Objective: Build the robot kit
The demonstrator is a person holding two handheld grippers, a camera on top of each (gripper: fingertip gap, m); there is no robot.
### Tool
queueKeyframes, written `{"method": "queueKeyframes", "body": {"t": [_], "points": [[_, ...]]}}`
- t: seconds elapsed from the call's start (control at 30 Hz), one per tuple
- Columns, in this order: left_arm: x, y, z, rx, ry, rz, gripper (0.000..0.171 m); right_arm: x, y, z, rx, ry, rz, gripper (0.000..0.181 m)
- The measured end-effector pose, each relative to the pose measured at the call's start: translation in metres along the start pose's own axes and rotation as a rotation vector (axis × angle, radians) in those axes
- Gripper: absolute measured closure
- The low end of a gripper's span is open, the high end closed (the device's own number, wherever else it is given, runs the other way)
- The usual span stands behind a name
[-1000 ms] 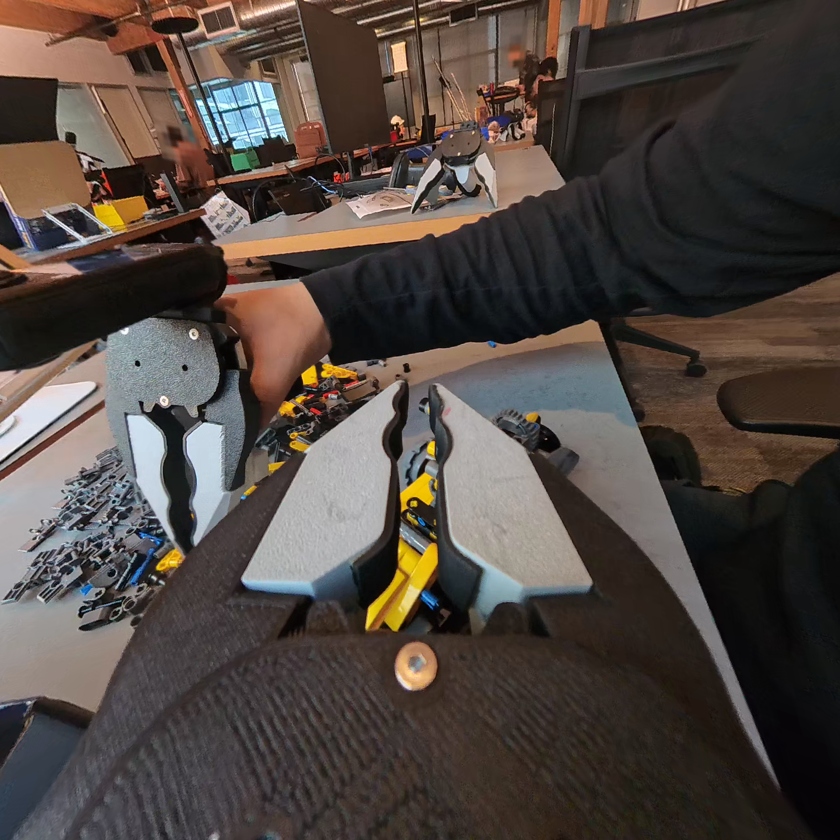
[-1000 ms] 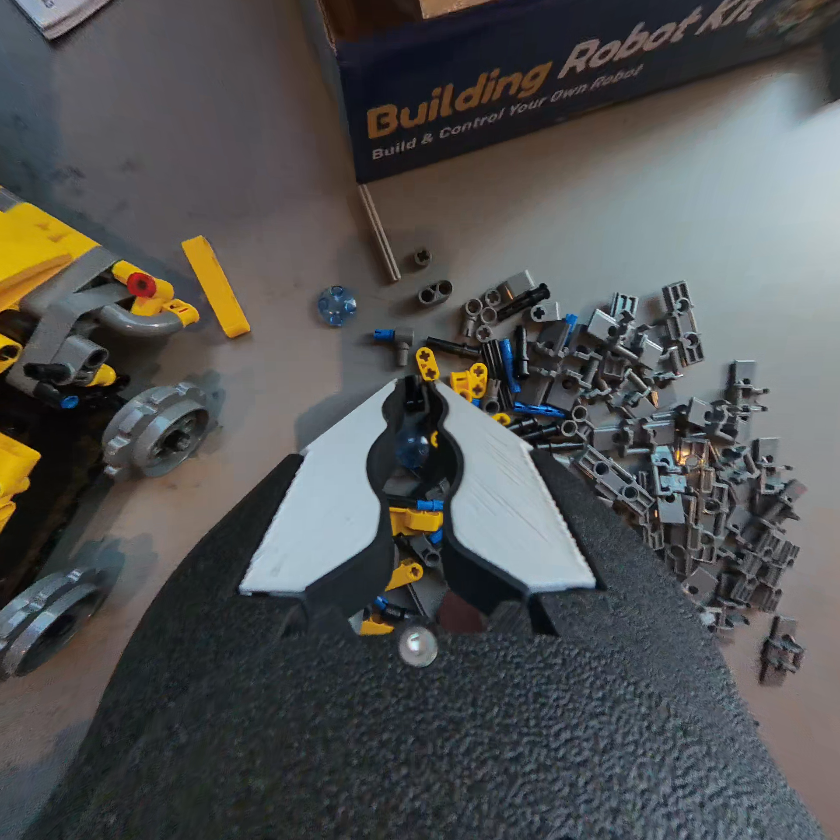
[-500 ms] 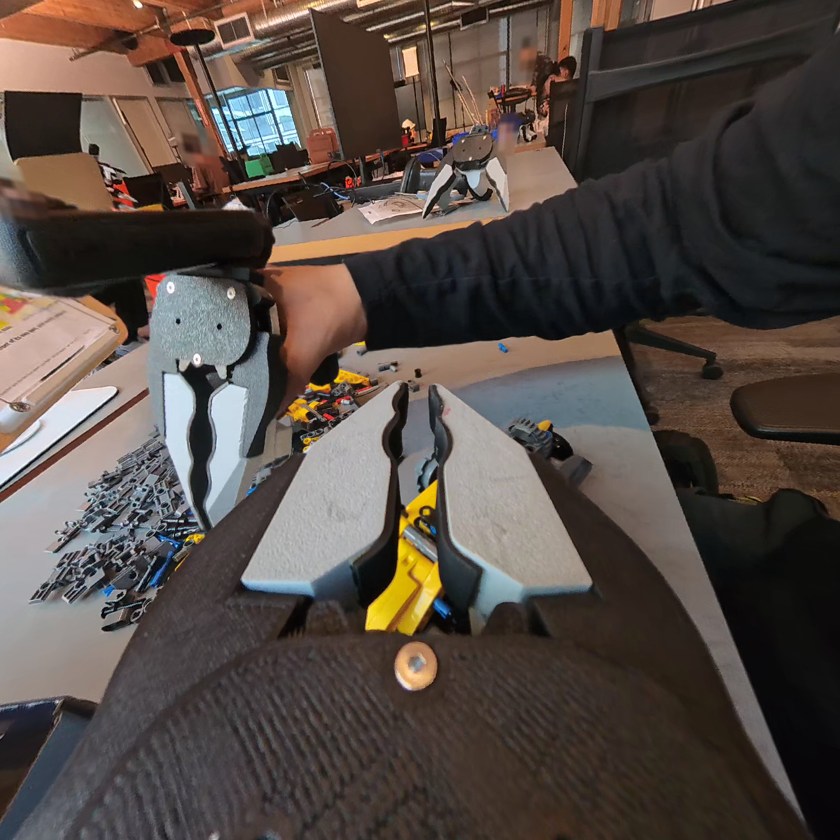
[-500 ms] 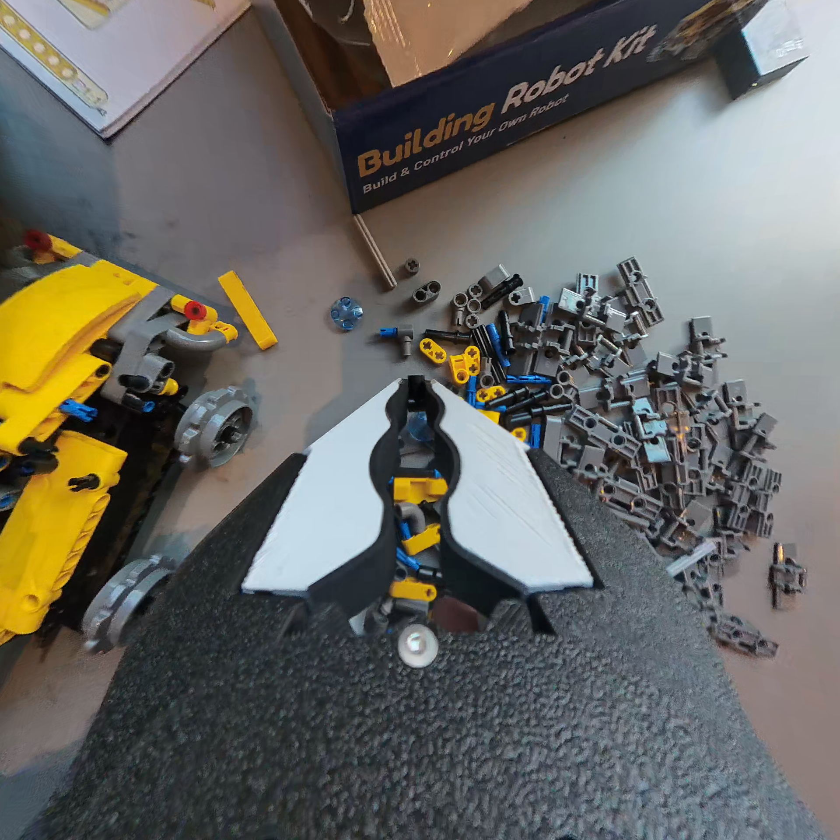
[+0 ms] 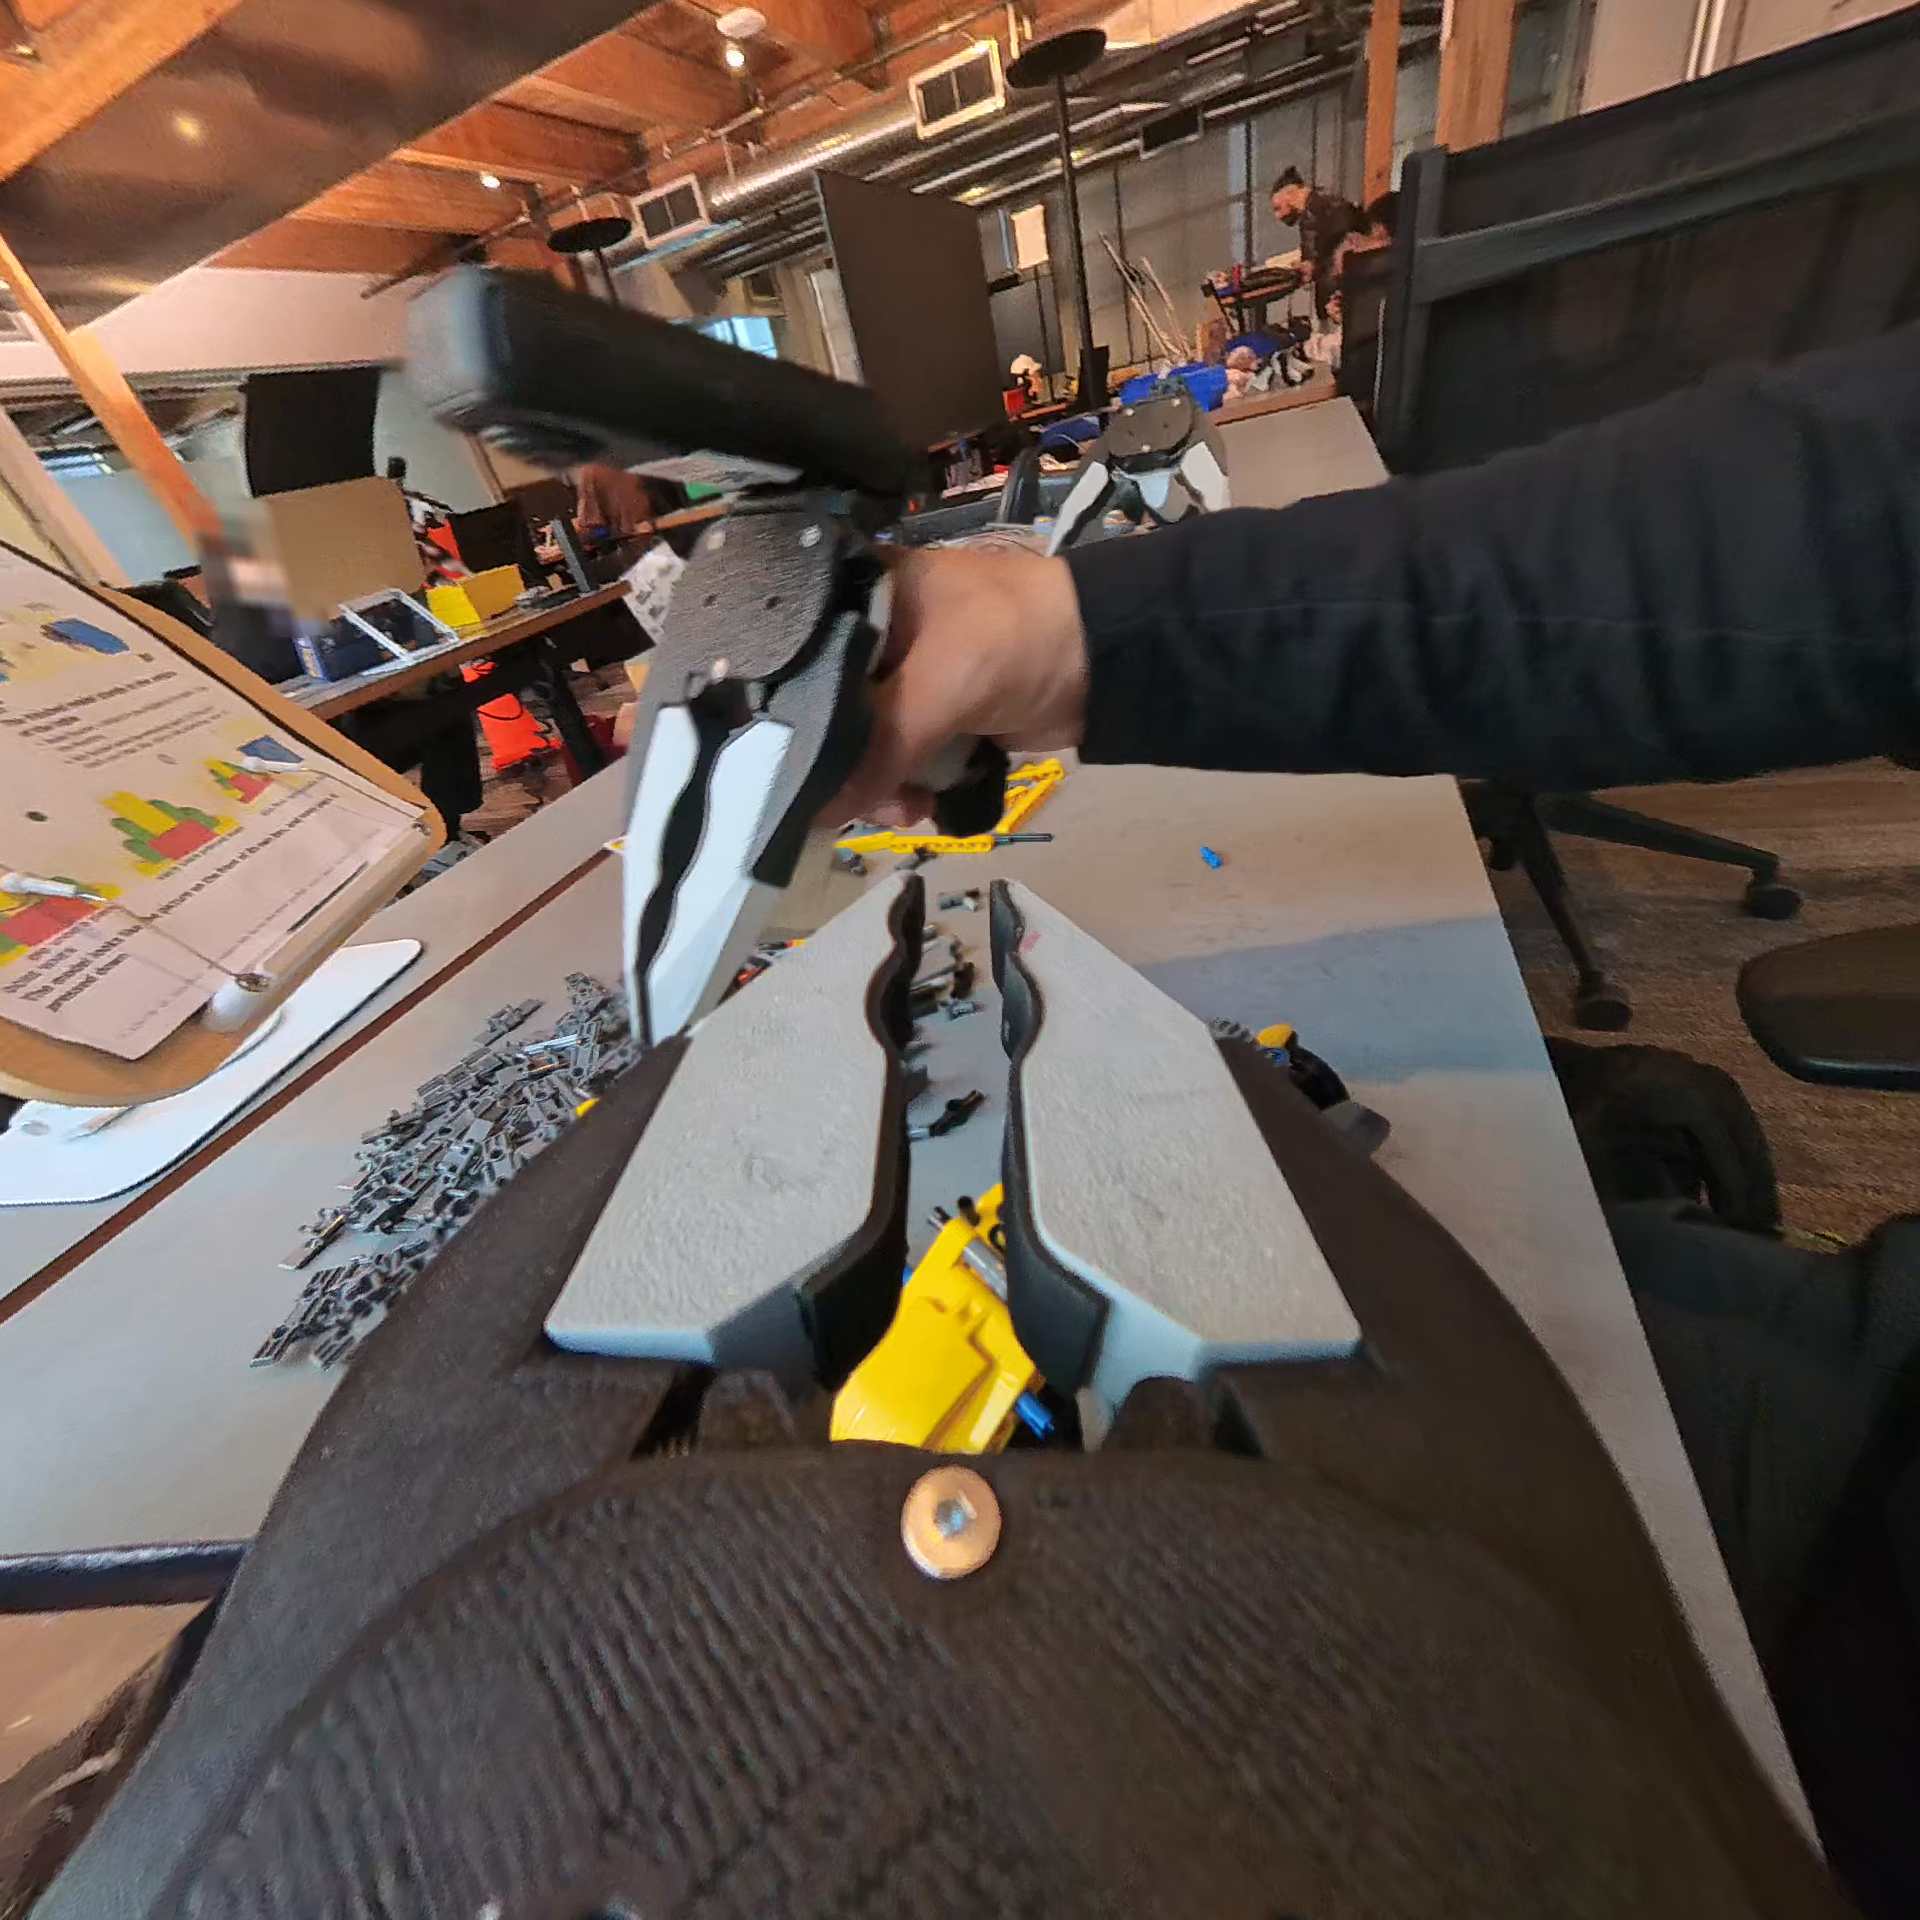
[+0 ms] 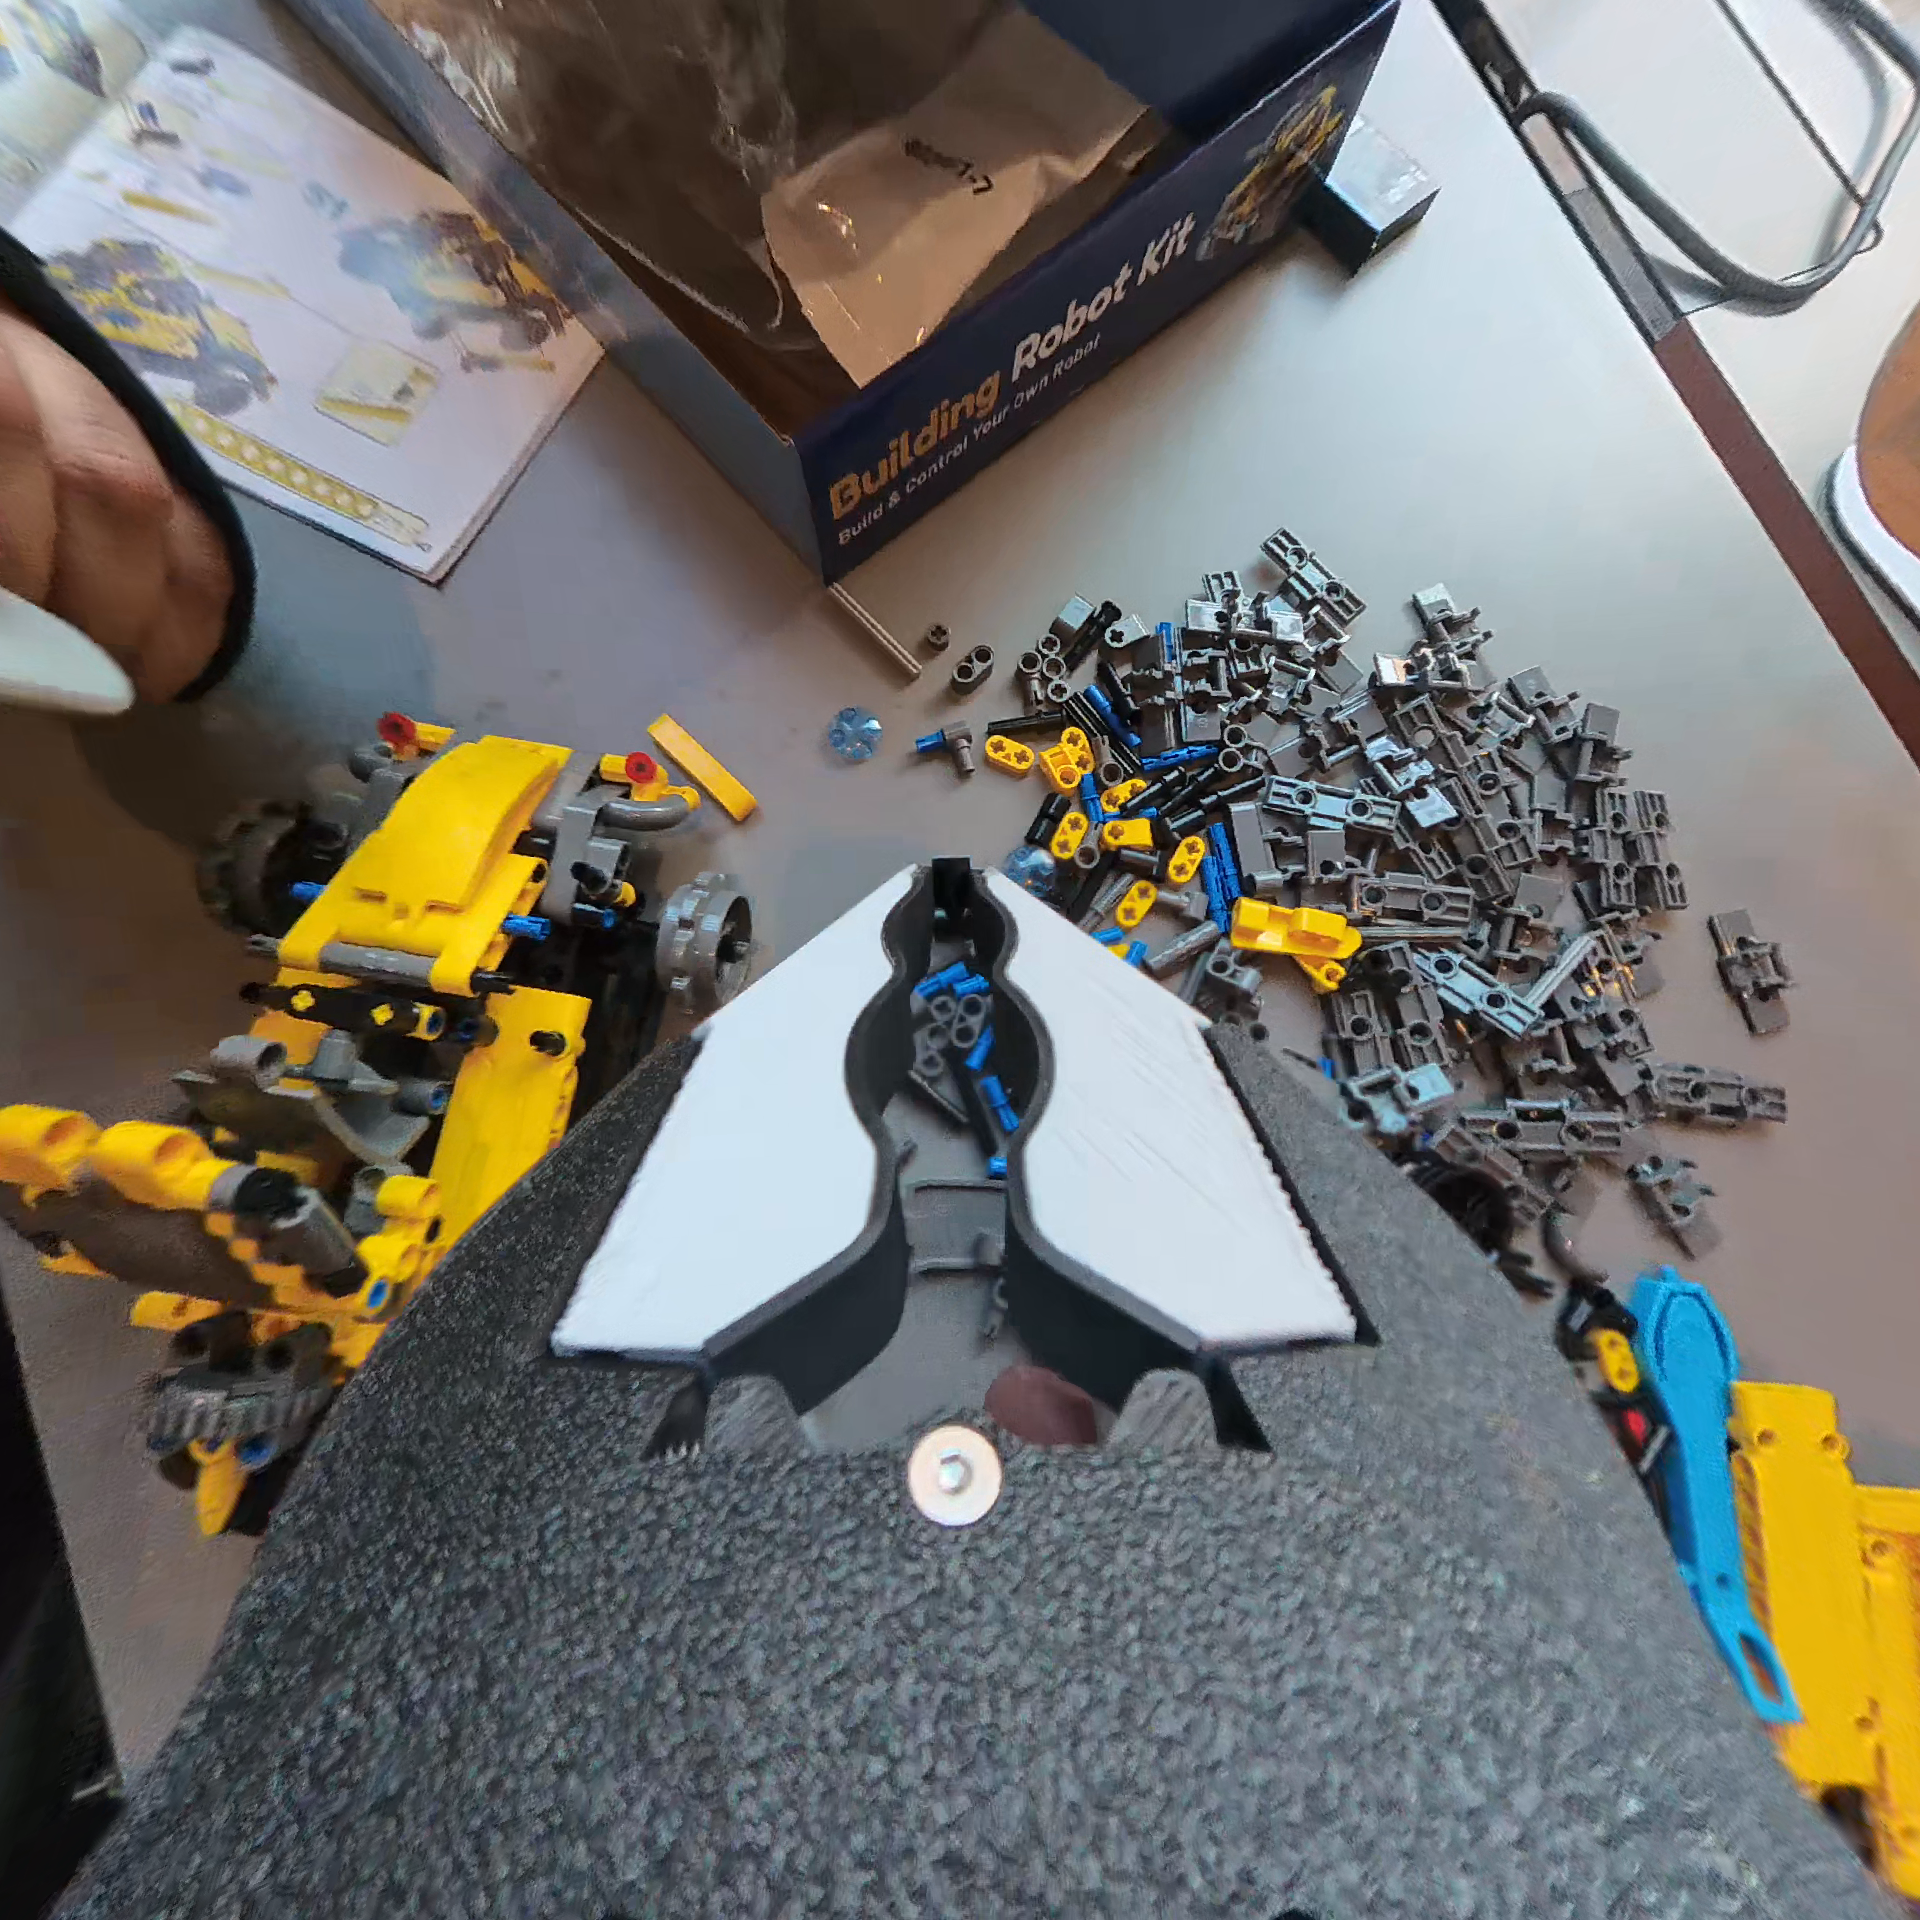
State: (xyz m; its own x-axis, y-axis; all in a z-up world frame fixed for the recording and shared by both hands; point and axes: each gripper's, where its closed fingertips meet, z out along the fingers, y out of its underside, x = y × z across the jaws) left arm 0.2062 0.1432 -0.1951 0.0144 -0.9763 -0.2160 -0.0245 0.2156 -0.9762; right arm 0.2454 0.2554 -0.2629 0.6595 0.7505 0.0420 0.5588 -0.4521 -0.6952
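Observation:
My right gripper (image 6: pixel 951 873) is shut, with a small black piece pinched at its tips. It hangs above the near edge of a pile of small grey, black, blue and yellow building pieces (image 6: pixel 1455 831). In the left wrist view the right gripper (image 5: pixel 655 1023) points down over that pile (image 5: pixel 457 1132), held by a hand in a dark sleeve. My left gripper (image 5: pixel 951 896) is narrowly open and empty above a half-built yellow vehicle model (image 5: pixel 935 1351). The model (image 6: pixel 436 935) lies left of the pile.
An open dark blue kit box (image 6: pixel 1039 395) and an instruction booklet (image 6: pixel 291 312) lie beyond the pieces. A blue tool (image 6: pixel 1694 1455) and yellow parts lie at the lower right. A tilted instruction board (image 5: pixel 156 831) stands at the left. An office chair (image 5: pixel 1839 997) stands past the table's right edge. Spacing between my two grippers at the tips: around 15 cm.
My right gripper has risen from the pile, still shut, so more of the table shows. The left wrist view has lifted and tilted up a little.

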Motion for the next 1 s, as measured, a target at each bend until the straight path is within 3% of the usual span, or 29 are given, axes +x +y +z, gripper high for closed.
{"method": "queueKeyframes", "body": {"t": [0.47,0.67,1.0], "points": [[-0.015,0.005,0.000,-0.038,-0.064,-0.034,0.161,-0.019,0.013,-0.045,0.118,0.085,0.152,0.175],[-0.021,0.015,0.002,-0.083,-0.074,-0.095,0.155,-0.027,0.005,-0.060,0.210,0.070,0.190,0.175],[-0.022,0.021,0.005,-0.114,-0.077,-0.113,0.153,-0.032,0.003,-0.053,0.254,0.023,0.222,0.175]]}}
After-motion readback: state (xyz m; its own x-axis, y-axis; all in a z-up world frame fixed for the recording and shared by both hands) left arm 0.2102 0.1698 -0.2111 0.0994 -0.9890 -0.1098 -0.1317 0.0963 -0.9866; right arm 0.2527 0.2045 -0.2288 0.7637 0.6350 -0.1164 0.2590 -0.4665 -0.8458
